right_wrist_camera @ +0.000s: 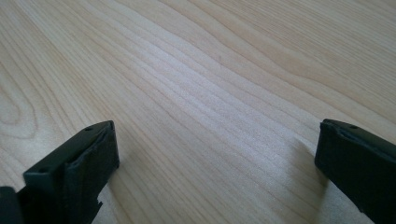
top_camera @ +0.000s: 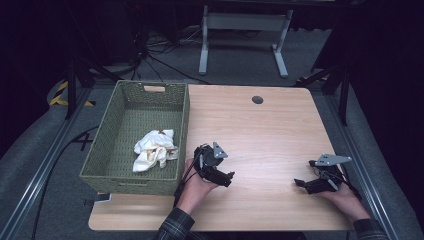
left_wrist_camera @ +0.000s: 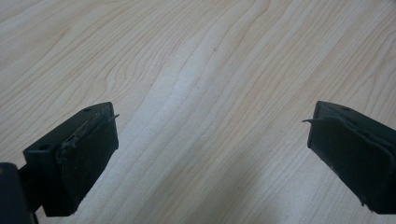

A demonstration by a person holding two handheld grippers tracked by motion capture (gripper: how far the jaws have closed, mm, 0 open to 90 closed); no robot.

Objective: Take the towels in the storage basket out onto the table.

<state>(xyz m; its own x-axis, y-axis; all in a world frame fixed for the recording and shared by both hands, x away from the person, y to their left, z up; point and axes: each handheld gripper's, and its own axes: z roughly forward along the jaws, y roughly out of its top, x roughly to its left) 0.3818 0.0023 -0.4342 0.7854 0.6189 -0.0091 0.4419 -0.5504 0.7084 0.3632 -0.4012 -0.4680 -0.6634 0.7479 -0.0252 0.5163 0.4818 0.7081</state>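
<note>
Both tongs rested low over the table (top_camera: 260, 130), a pale wood-grain top with rounded corners and a small dark round hole near its far edge. Left tongs (top_camera: 231, 176) lay just beside the basket (top_camera: 107, 145), with jaws spread wide and nothing between them; the left gripper view showed only bare grain between the black, blocky pads. Right tongs (top_camera: 298, 182) sat near the table's right edge, well apart from the left, likewise wide open and empty. That basket was green, woven and rectangular, with a slot handle in its far wall. Inside it, near the front right corner, lay a crumpled white cloth (top_camera: 154, 149). No writing could be read.
</note>
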